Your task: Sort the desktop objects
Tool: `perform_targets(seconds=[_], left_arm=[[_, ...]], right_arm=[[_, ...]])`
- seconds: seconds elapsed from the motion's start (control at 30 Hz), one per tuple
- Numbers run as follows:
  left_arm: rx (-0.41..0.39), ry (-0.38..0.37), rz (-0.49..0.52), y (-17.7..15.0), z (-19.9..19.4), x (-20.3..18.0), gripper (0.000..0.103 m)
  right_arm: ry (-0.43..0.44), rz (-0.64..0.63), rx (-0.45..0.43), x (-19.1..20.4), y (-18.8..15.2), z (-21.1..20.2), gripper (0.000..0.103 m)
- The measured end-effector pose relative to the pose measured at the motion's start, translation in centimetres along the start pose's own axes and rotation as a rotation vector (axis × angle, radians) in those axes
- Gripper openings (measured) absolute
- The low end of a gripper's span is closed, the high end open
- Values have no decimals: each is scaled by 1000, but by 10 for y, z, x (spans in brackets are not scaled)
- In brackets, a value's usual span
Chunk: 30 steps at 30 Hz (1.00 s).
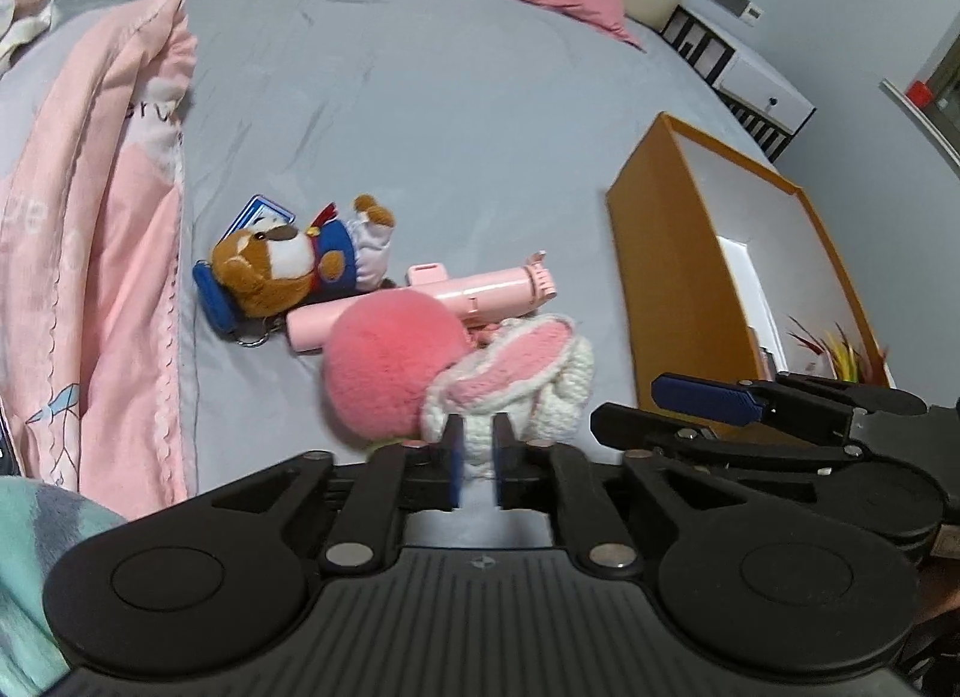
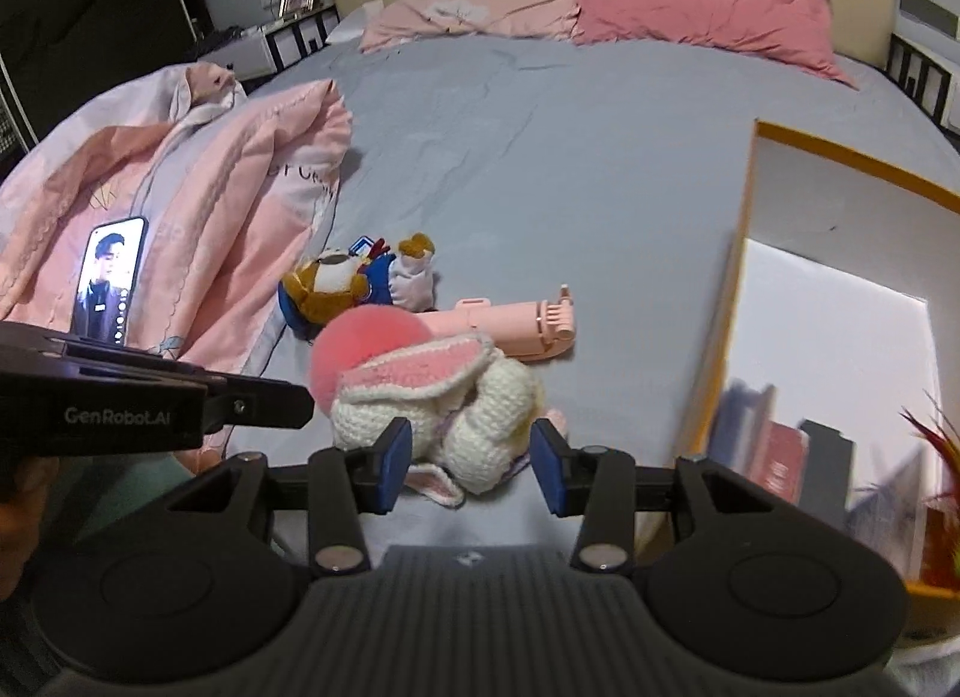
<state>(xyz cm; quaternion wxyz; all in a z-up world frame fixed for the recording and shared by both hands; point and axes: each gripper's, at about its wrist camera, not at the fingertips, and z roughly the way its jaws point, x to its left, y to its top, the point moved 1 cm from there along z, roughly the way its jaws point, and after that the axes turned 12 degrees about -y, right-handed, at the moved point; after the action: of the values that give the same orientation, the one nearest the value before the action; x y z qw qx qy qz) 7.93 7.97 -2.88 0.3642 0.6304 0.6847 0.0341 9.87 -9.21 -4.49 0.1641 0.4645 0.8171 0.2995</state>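
left gripper [image 1: 478, 460]: mine, jaws parted by a narrow gap, nothing pinched. Only grey sheet shows through the gap; the tips sit at the near edge of the crochet bunny.
right gripper [image 2: 472, 466]: mine, jaws standing wide, released. The blue pads [image 2: 396, 466] flank the bunny's near side; I can't tell whether either one touches it.
crochet bunny [image 2: 480, 403]: white knit with pink-lined ears, lying on the grey bed sheet [image 1: 450, 115] right in front of both grippers.
pink pompom [image 1: 390, 367]: fluffy ball pressed against the bunny's far-left side.
pink selfie stick [image 1: 432, 298]: lies flat behind the pompom; the pompom overlaps its middle.
bear plush [image 1: 288, 271]: brown, in a blue outfit with a keyring, just beyond the stick's left end.
orange box [image 1: 666, 289]: open, white inside, to the right of the toys and apart from them. Red and yellow leaves and some blurred items sit in its near end.
phone [image 2: 105, 283]: screen lit, propped on the pink quilt [image 2: 240, 205] at left.
pillows [image 2: 702, 13]: pink, at the headboard, well apart from the toys.
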Motion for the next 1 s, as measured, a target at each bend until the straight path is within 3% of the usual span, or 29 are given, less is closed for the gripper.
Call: perform_targets(seconds=[0.23, 0.37, 0.53, 0.67, 0.8, 0.9, 1.0], left_arm=[[69, 43, 5, 9, 8, 15, 20], [122, 65, 14, 11, 12, 21, 22], [180, 66, 57, 12, 21, 22, 26], [198, 72, 54, 15, 30, 24, 26], [208, 87, 48, 16, 36, 27, 26], [210, 75, 27, 16, 36, 31, 26], [206, 74, 13, 17, 36, 34, 26]], right_arm=[[16, -128, 12, 12, 16, 20, 49], [37, -365, 25, 29, 22, 28, 61], [44, -632, 48, 44, 25, 43, 62], [78, -819, 44, 57, 27, 54, 73], [124, -989, 25, 73, 22, 64, 74], [127, -1037, 47, 80, 15, 73, 74], [99, -1081, 34, 83, 7, 71, 69]])
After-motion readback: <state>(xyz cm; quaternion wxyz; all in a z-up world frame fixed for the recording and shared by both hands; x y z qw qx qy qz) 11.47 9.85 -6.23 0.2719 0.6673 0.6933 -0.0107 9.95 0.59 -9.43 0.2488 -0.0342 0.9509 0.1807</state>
